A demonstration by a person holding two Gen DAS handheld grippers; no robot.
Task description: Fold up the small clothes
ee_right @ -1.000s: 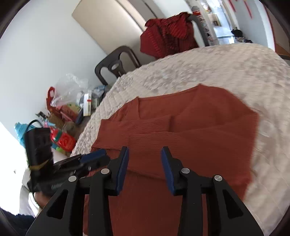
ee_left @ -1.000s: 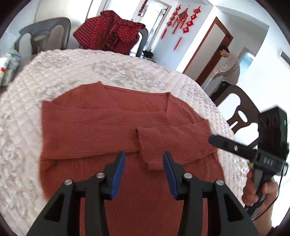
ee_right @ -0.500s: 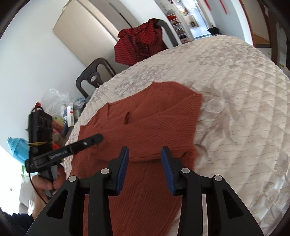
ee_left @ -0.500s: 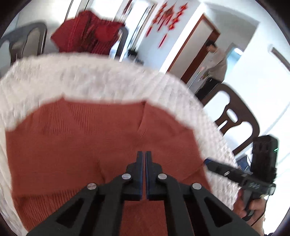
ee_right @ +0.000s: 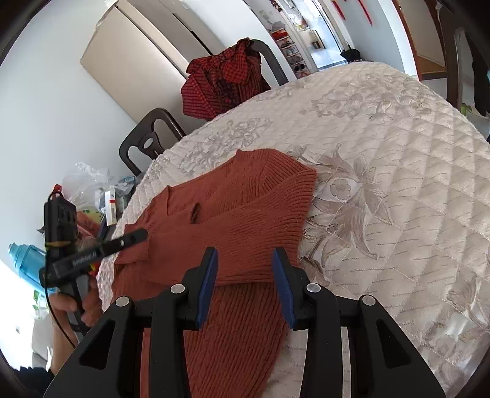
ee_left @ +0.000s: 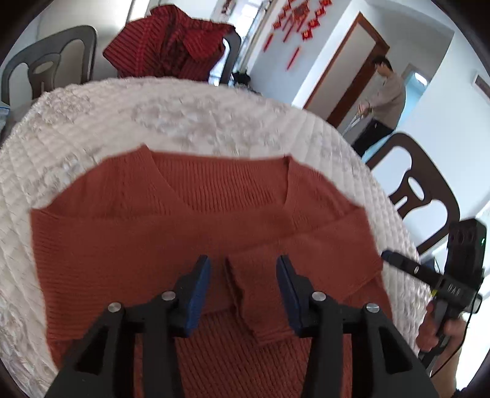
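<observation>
Sweater (ee_left: 190,232), rust-red and ribbed, lies flat on the quilted white tablecloth (ee_left: 92,122) with its neckline on the far side and both sleeves folded across the chest. Closest in the left wrist view, the left gripper (ee_left: 243,287) hangs over the lower chest, its blue-padded jaws opening; the cuff of the folded sleeve (ee_left: 257,294) lies below the gap, and the pads do not press it. In the right wrist view the right gripper (ee_right: 245,278) hovers above the sweater's right side near the lower edge of the folded sleeve, jaws parted with nothing pinched between them. Each gripper appears in the other's view: the right one (ee_left: 389,256), held by a hand (ee_left: 435,330), reaches in over the table's right edge with its tips just beside the sleeve fold, and the left one (ee_right: 139,235), also held by a hand (ee_right: 76,306), points at the sweater's left sleeve.

Past the sweater the tablecloth runs bare to the far rim. Behind it a chair (ee_left: 229,52) carries a red checked garment (ee_left: 171,46). A grey chair (ee_left: 46,70) stands at far left and a dark wooden chair (ee_left: 425,196) at right. Farther back a person (ee_left: 386,101) stands by a wooden doorway, with red hanging ornaments (ee_left: 294,18) on the wall. In the right wrist view a blue bottle (ee_right: 24,260) and plastic bags (ee_right: 88,180) sit beside the table.
</observation>
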